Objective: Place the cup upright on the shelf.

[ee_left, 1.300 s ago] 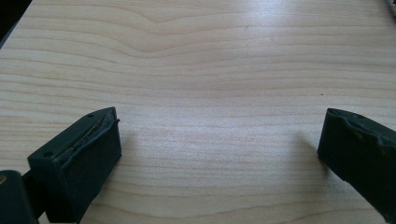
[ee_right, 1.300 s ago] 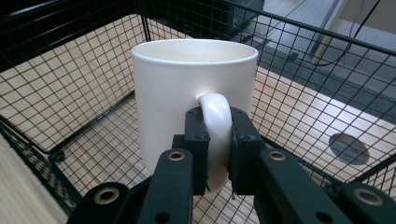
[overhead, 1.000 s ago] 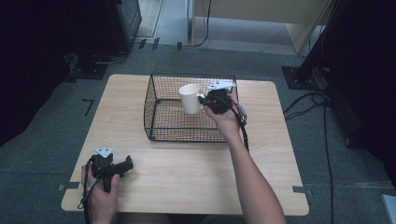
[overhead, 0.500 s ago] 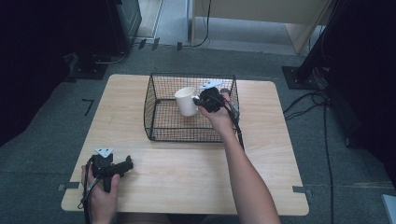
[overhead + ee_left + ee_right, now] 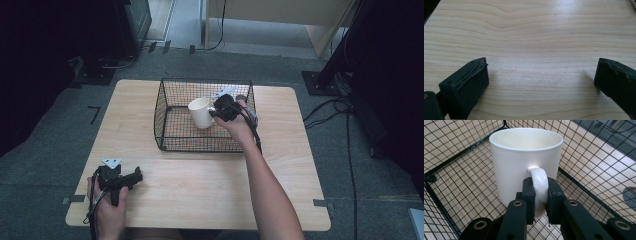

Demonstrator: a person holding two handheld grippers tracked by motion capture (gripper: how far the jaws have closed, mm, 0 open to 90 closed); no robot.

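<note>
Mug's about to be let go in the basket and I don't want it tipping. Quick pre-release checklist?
1. Right gripper clamped on the mug handle: ok.
2. Mug upright: ok.
3. Mug inside the wire basket walls: ok.
4. Mug bottom resting on the basket floor: cannot tell, its base is hidden.
5. Left gripper open, nothing between its jaws, parked over bare table: ok.
6. Floor under the mug free of other items: ok as far as visible.
</note>
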